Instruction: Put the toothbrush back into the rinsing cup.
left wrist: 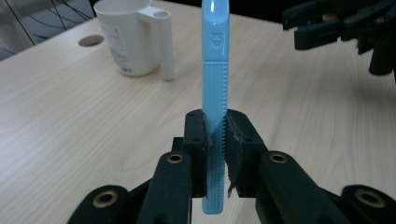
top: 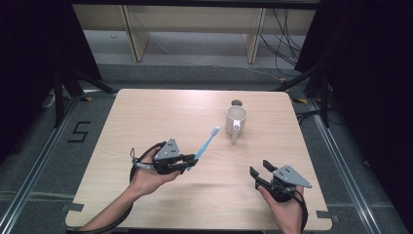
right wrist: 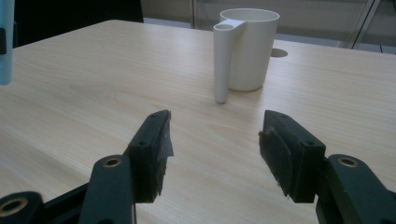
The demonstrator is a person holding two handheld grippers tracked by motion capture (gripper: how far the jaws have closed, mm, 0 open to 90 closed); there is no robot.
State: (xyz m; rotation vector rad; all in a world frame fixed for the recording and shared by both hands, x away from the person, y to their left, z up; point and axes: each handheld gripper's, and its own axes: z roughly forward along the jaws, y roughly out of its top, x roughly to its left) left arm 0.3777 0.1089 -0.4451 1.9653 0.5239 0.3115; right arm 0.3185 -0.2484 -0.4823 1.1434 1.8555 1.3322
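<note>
Your left gripper (top: 189,161) is clamped on the lower handle of the light-blue toothbrush (top: 205,145), lifted off the table (top: 146,122), bristle end angled toward the white cup (top: 236,121). The cup stands upright beyond it toward the far right, handle tube facing you, well apart from the brush tip. Your right gripper (top: 260,170) rests near the table's near edge, jaws spread with nothing between them. Judged step: carrying the brush to the cup. Next: raise the head above the rim, tip upright, lower in; the right gripper could steady the cup.
</note>
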